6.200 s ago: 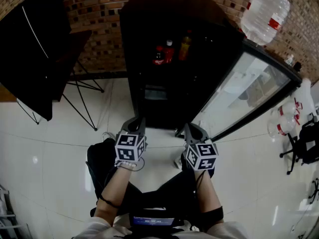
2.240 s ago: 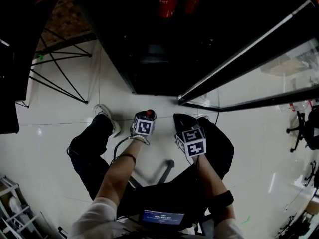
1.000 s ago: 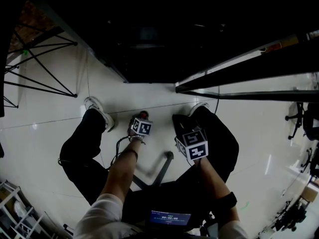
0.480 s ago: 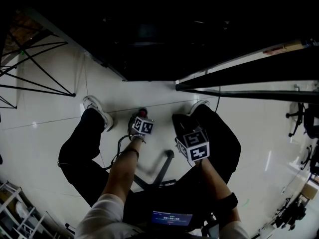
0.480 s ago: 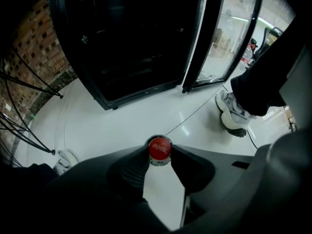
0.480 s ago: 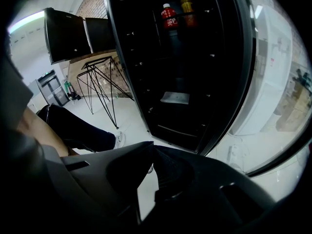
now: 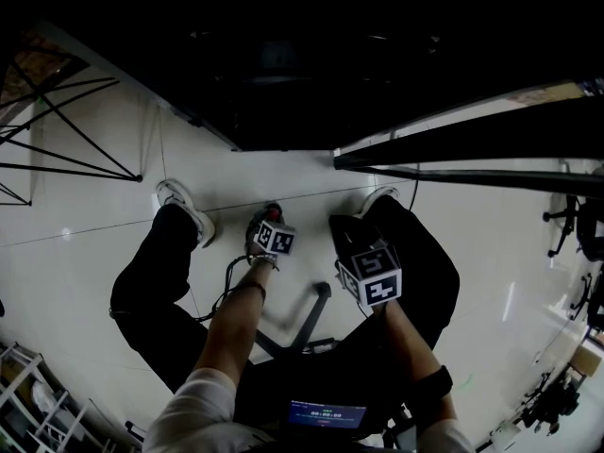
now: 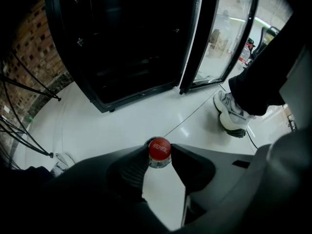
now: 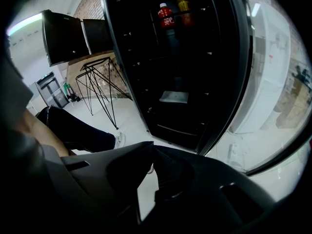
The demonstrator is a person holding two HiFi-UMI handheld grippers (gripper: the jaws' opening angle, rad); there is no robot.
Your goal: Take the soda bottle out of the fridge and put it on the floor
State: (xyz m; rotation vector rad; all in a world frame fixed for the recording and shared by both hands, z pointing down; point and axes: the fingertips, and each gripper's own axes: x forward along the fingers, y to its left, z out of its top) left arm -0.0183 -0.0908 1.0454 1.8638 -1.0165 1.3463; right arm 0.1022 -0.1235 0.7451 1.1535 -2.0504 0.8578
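Note:
A soda bottle (image 8: 159, 150) with a red cap sits between the jaws of my left gripper (image 8: 159, 152), whose pads hold it at the neck just below the cap. From above, only the cap shows; the bottle's body and foot are hidden, so I cannot tell whether it touches the white floor (image 8: 122, 126). In the head view the left gripper (image 7: 264, 226) points steeply down between the person's feet, with the red cap (image 7: 272, 209) at its tip. My right gripper (image 9: 152, 150) hangs beside it, shut and empty, facing the open fridge (image 9: 185, 82).
The black fridge (image 7: 283, 64) stands open just ahead, its glass door (image 8: 229, 28) swung out to the right. One red bottle (image 9: 166, 14) and an orange one (image 9: 182, 4) remain on a shelf. White shoes (image 8: 231, 116) flank the bottle. Black stand legs (image 7: 66, 140) are at left.
Since the earliest frame the left gripper has come from in front of the fridge down to the floor with the bottle. Over the last second nothing has visibly moved.

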